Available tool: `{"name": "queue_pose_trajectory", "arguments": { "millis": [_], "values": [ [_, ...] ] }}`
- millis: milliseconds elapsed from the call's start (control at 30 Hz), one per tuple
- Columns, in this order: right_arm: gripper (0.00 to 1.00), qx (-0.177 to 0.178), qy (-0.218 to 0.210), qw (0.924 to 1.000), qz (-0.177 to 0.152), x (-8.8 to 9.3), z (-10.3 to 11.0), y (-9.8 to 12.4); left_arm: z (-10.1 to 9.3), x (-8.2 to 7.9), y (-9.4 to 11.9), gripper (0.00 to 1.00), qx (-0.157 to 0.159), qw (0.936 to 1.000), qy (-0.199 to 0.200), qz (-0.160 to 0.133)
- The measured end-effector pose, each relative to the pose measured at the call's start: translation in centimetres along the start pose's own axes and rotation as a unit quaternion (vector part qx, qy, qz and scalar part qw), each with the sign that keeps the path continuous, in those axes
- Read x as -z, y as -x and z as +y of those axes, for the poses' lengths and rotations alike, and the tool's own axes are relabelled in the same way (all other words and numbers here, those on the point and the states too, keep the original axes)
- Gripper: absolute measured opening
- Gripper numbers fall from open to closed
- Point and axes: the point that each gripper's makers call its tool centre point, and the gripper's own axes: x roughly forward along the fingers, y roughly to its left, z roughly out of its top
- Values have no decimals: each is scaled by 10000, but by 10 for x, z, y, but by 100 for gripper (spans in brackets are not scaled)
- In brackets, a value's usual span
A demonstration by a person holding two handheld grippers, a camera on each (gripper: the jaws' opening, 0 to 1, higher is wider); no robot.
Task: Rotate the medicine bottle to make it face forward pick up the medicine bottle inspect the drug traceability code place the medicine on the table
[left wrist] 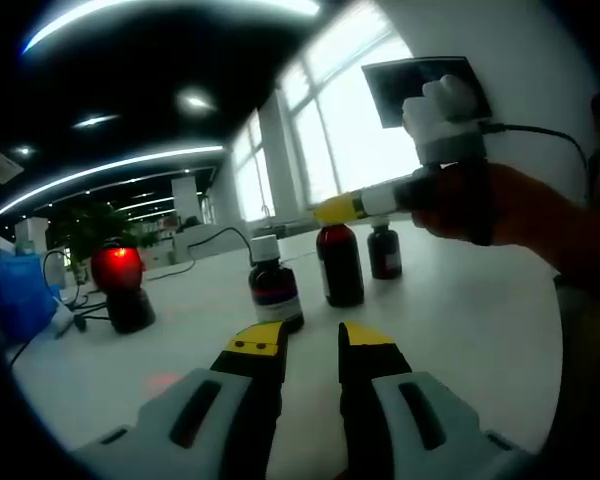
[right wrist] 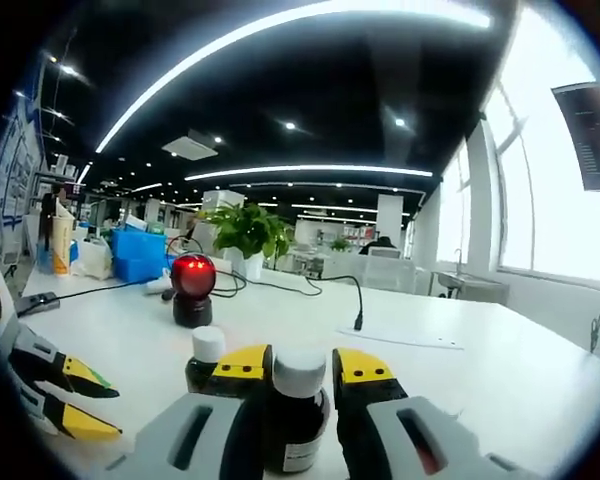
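Three dark medicine bottles stand on the white table (left wrist: 460,330). The middle bottle (left wrist: 340,265) sits between the jaws of my right gripper (left wrist: 337,208), which comes in from the right in a gloved hand. In the right gripper view this white-capped bottle (right wrist: 298,405) fills the gap of my right gripper (right wrist: 302,365), both jaws pressed against its sides. A white-capped bottle (left wrist: 275,288) stands just ahead of my left gripper (left wrist: 310,340), which is open and holds nothing. My left gripper (right wrist: 92,405) also shows at the left edge, jaws apart.
A black scanner with a glowing red head (left wrist: 120,280) (right wrist: 192,285) stands on the table's far left with cables around it. A third bottle (left wrist: 385,250) stands farther back. A potted plant (right wrist: 245,232) and blue bins (right wrist: 140,255) lie beyond.
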Motion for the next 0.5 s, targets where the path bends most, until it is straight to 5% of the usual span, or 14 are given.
{"name": "queue_pose_trajectory", "arguments": {
  "millis": [300,500],
  "values": [
    [21,-507,-413,9978,-96,-6,5,4,1,1,0,13,-3,10000,0,0],
    [20,-735,-240,9969,-114,-9,3,4,1,1,-1,13,-6,10000,-7,6]
  ]
}}
